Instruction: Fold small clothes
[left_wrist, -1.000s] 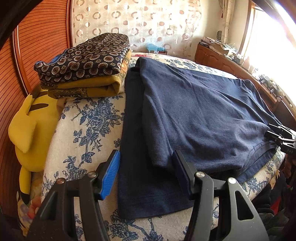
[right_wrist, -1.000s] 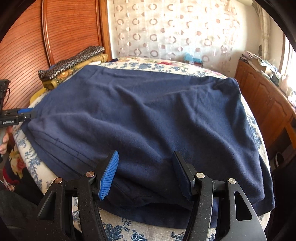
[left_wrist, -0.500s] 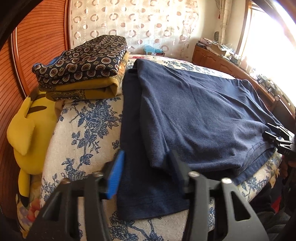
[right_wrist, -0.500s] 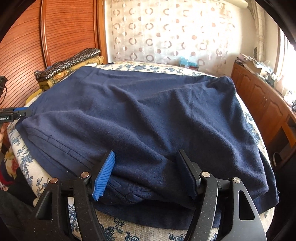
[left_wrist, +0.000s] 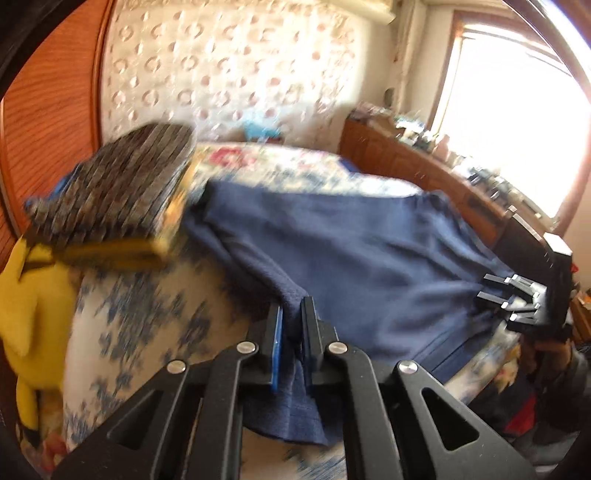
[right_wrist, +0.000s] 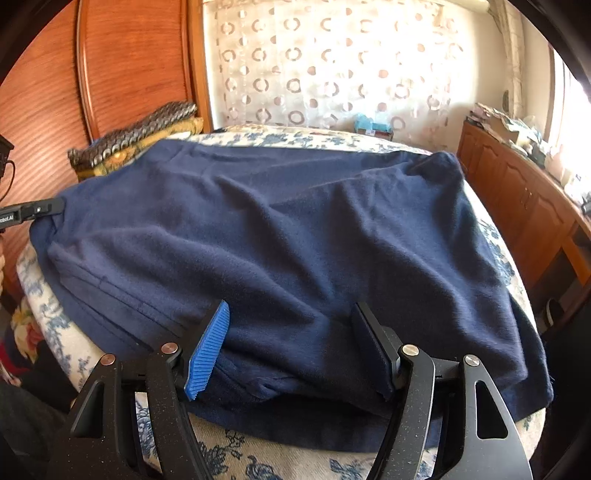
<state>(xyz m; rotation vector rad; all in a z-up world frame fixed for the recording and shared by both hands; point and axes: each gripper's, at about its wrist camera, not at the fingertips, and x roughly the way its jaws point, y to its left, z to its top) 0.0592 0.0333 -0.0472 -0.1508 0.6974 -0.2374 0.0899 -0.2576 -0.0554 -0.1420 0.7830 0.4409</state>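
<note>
Left gripper (left_wrist: 291, 332) jaws now pinching raised navy garment (left_wrist: 369, 266); right gripper (right_wrist: 291, 343) jaws spread astride it

Navy garment (right_wrist: 295, 236) on a blue-floral white bedspread (right_wrist: 236, 454); yellow plush toy (left_wrist: 26, 306).

Both wrist cameras look close and downward across the bed (right_wrist: 258, 454) from opposite corners, sharing the navy garment (left_wrist: 369, 258).
</note>
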